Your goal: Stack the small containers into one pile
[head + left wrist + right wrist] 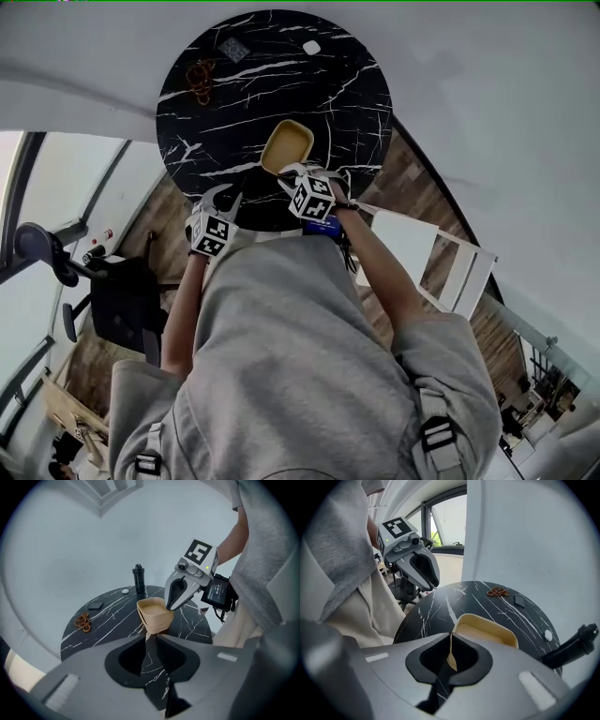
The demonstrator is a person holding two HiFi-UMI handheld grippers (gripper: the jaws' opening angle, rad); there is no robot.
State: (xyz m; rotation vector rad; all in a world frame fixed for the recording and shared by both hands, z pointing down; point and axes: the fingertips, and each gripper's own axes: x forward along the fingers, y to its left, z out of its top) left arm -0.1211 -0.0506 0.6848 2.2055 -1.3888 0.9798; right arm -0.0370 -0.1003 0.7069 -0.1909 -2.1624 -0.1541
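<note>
A stack of nested tan containers [287, 146] sits at the near side of the round black marble table [234, 103]. My right gripper [298, 172] is shut on the near rim of the top container [487, 627]; the thin tan wall shows between its jaws in the right gripper view. From the left gripper view the right gripper [172, 604] reaches down onto the stack [154, 613]. My left gripper [225, 195] hovers at the table's near edge, left of the stack, jaws a narrow gap apart and empty [151, 637]. It also shows in the right gripper view [426, 573].
At the table's far side lie a brown looped object [199, 80], a small dark square [233, 49] and a small white piece [311, 47]. A black bottle [138, 579] stands at the edge. A white chair [412, 244] and a black office chair [122, 300] stand by the person.
</note>
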